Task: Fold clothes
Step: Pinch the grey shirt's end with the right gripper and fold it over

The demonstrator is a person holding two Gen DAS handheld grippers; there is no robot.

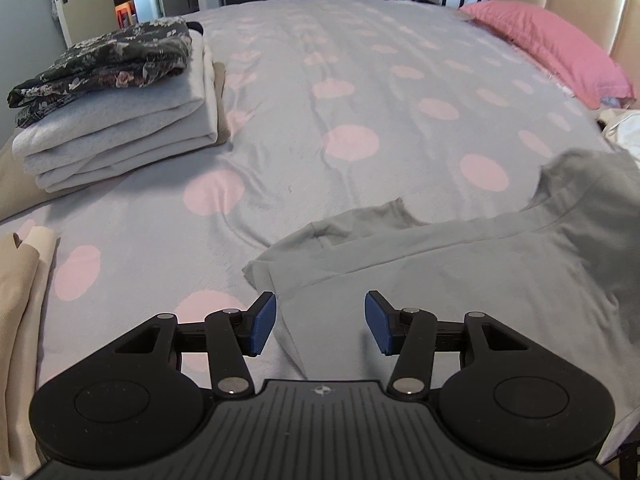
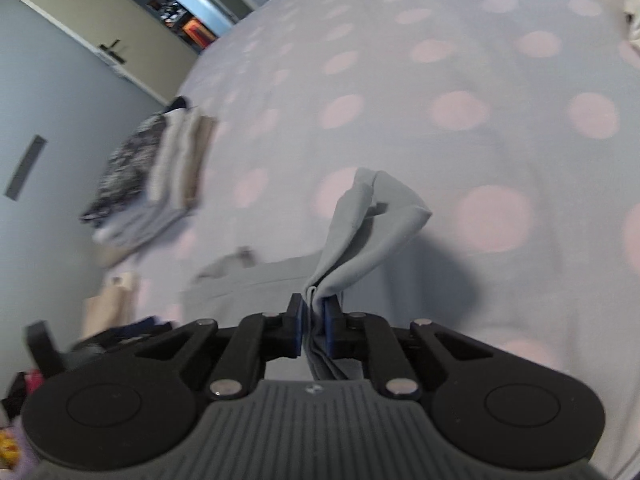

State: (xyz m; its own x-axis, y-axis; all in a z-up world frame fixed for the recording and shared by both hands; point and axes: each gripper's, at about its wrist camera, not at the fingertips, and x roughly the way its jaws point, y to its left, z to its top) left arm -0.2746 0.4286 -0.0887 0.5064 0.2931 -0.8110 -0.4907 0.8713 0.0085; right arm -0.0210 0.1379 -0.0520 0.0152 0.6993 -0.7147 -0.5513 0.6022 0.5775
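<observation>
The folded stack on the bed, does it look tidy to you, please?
Mostly. The floral garment on top of the stack sits askew, overhanging the grey layers on the left. The grey shirt lies rumpled, still unfolded.

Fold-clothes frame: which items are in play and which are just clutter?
In play:
grey shirt
right tool, shut on a bunched part of the shirt
left tool, open over the shirt's edge

Lying about:
folded stack
pink pillow
beige cloth
spotted bedcover
</observation>
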